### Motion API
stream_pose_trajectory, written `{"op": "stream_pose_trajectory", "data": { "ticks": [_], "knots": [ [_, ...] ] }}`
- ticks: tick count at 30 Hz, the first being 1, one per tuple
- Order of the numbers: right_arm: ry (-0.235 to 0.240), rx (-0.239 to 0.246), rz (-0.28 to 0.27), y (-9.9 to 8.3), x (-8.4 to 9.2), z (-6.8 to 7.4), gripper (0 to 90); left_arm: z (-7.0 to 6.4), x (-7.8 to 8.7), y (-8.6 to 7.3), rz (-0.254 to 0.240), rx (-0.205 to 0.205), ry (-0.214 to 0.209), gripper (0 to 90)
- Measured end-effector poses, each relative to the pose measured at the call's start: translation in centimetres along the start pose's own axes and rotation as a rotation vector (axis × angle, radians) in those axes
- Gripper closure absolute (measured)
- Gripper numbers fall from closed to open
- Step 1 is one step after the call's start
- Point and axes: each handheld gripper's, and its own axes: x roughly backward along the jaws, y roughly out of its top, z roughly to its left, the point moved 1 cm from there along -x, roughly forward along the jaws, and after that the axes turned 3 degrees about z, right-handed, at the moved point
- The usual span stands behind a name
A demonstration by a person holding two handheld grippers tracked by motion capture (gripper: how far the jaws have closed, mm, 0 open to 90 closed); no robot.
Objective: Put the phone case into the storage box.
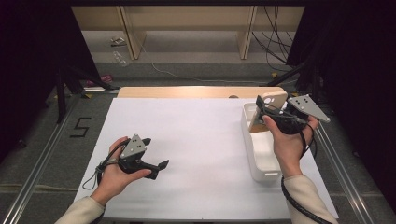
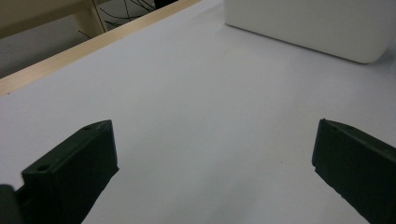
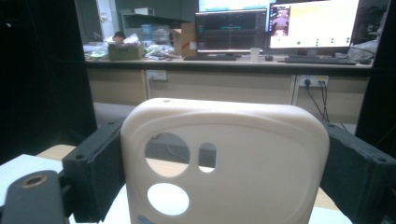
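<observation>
While the left gripper [image 1: 156, 154] is held low over the near left part of the white sheet-covered table [image 1: 196, 140], its jaws are spread wide with nothing between them, as its own view makes plain; it appears to be parked out of the way, leaving the work to the other hand. Farther off, at the right, the right gripper [image 1: 262, 108] is raised above the far end of the long white plastic bin [image 1: 261, 161], and a beige soft-plastic phone case with round camera cut-outs [image 3: 229, 163] is clamped by its two side edges between the black jaws. The case is carried upright, its cut-out end uppermost, which is judged to suit a straight lift out of, or a lowering into, the bin's narrow trough; which of the two is in hand cannot be told. A second tan piece seems to stand inside the bin just below the case, though its form is not clearly made out. Ample bare sheet is left between the two hands for setting the case down. The bin's walls and the right edge of the table lie close beside the right gripper, so sideways room there is slight. Beyond, the light wooden strip [image 1: 196, 92] marks the table's far edge.
</observation>
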Motion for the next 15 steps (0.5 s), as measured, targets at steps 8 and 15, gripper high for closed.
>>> {"op": "stream_pose_trajectory", "data": {
  "ticks": [8, 15],
  "knots": [
    [-0.016, 0.001, 0.006, -0.3, -0.15, -0.28, 12.0, 0.0, -0.04, -0.03, 0.001, 0.0, 0.0, 0.0],
    [-0.032, 0.007, 0.013, -0.65, -0.37, -0.5, 12.0, 0.01, -0.01, 0.0, 0.0, 0.0, 0.002, 0.0]
  ]
}}
